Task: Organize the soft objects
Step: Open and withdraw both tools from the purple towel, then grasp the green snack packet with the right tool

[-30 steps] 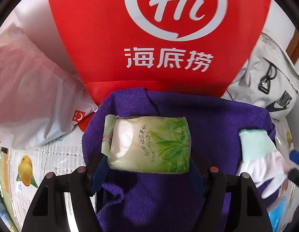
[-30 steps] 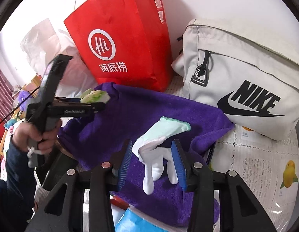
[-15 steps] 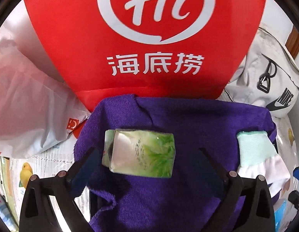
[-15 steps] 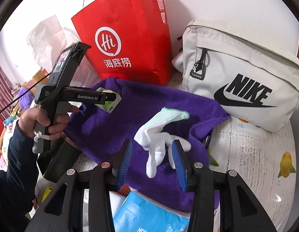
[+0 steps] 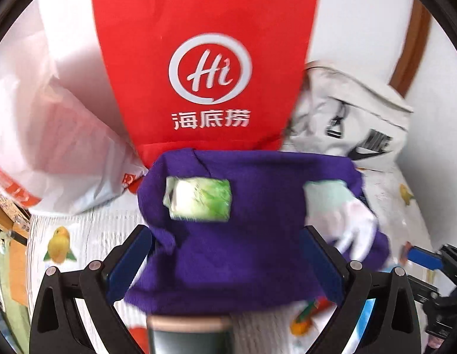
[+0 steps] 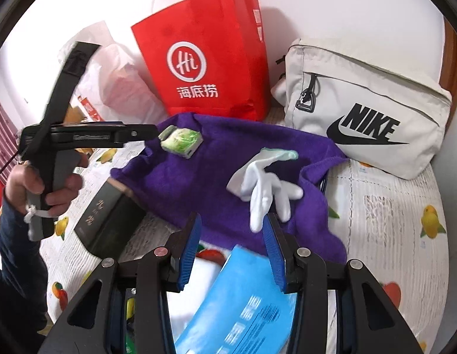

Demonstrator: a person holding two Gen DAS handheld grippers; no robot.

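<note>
A green tissue pack (image 5: 198, 202) lies on the far left part of a purple towel (image 5: 243, 250); it also shows in the right wrist view (image 6: 181, 141) on the towel (image 6: 213, 183). A white glove with a mint cuff (image 5: 340, 212) lies on the towel's right side, also seen from the right wrist (image 6: 263, 177). My left gripper (image 5: 225, 262) is open and empty, drawn back from the pack. My right gripper (image 6: 232, 250) is open and empty, just short of the glove's fingertips.
A red paper bag (image 6: 204, 67) and a white Nike bag (image 6: 364, 118) stand behind the towel. A white plastic bag (image 5: 51, 135) lies at the left. A dark box (image 6: 110, 218) sits under the towel's left edge. A blue packet (image 6: 243, 303) lies below my right gripper.
My left gripper opened, left the tissue pack on the towel and drew back. My right gripper also pulled back from the glove, which now lies flat on the towel.
</note>
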